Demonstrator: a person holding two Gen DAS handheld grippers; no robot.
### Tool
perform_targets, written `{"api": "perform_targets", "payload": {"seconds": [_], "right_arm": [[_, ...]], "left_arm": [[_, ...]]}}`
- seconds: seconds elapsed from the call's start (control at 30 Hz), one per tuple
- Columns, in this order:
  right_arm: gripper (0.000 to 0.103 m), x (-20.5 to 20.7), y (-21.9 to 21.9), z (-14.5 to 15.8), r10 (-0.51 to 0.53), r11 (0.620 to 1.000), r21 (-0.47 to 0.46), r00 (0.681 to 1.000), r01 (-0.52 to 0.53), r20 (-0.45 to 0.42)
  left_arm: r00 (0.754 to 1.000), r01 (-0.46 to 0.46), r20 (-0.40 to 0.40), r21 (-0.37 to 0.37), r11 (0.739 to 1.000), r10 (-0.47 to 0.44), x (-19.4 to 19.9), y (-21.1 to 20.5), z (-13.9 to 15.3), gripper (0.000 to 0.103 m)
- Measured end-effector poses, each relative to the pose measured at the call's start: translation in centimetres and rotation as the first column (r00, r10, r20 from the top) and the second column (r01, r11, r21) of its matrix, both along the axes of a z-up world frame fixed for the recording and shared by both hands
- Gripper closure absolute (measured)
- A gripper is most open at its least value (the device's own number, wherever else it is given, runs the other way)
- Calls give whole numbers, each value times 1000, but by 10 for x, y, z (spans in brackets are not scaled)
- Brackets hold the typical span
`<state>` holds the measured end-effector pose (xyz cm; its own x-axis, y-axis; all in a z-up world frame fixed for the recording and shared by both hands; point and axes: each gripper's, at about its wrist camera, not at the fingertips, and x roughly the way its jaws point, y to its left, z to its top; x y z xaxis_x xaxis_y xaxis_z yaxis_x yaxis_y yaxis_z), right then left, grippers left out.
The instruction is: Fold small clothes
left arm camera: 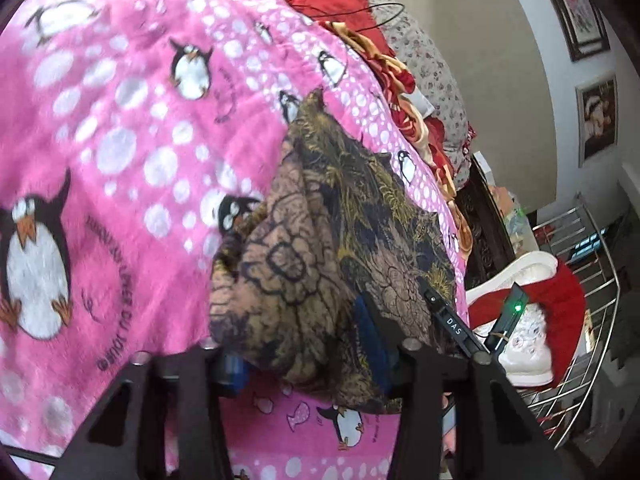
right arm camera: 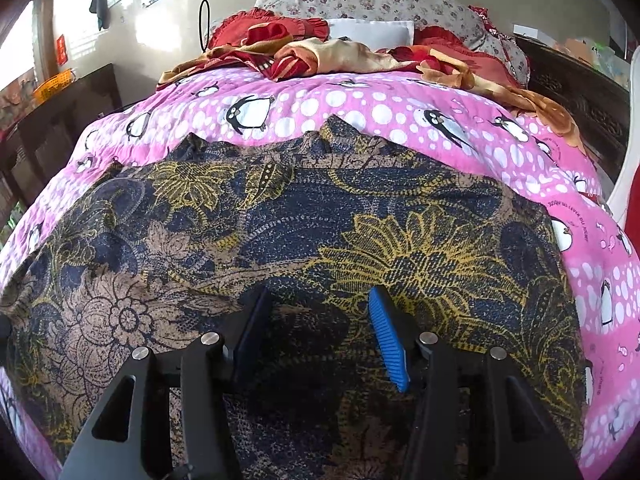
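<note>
A small garment (right arm camera: 280, 208) in dark blue, brown and yellow flower print lies spread on the pink penguin blanket (right arm camera: 360, 104) of a bed. In the right wrist view it fills the foreground, and my right gripper (right arm camera: 320, 320) stands open just over its near part, nothing pinched between the blue pads (right arm camera: 388, 340). In the left wrist view one edge of the garment (left arm camera: 320, 240) is bunched up off the blanket (left arm camera: 120, 140). My left gripper (left arm camera: 304, 360) is shut on that bunched fold, and the cloth fills the gap between its fingers.
Red and orange bedding (right arm camera: 320, 56) and a flowered pillow (right arm camera: 380, 4) are piled at the bed's head. A dark wooden headboard (right arm camera: 580, 92) runs along the right side. Beyond the bed edge stand a white and red seat (left arm camera: 532, 312) and a metal rack (left arm camera: 592, 280).
</note>
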<state>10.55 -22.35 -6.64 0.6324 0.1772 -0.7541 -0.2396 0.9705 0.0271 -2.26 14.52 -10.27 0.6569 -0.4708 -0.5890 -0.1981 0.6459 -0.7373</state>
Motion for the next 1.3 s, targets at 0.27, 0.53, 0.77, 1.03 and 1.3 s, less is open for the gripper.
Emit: {"api": "perform_targets", "payload": {"seconds": [0.27, 0.53, 0.77, 1.03, 1.3], "right_arm": [[51, 12, 15, 37, 15, 1000, -18, 997, -16, -75], [50, 71, 113, 103, 425, 876, 332, 886, -350, -186], [50, 127, 181, 94, 459, 876, 343, 807, -340, -373], [50, 121, 224, 88, 441, 862, -40, 785, -506, -436], [92, 123, 222, 75, 427, 826, -143, 772, -545, -472]], "left_arm": [[994, -31, 113, 341, 939, -8, -11, -30, 39, 86], [908, -39, 345, 635, 771, -238, -19, -110, 96, 86], [888, 18, 354, 609, 793, -292, -5, -124, 107, 87], [868, 72, 359, 594, 801, -344, 5, -140, 112, 87], [855, 99, 366, 582, 807, -368, 2, -151, 117, 87]]}}
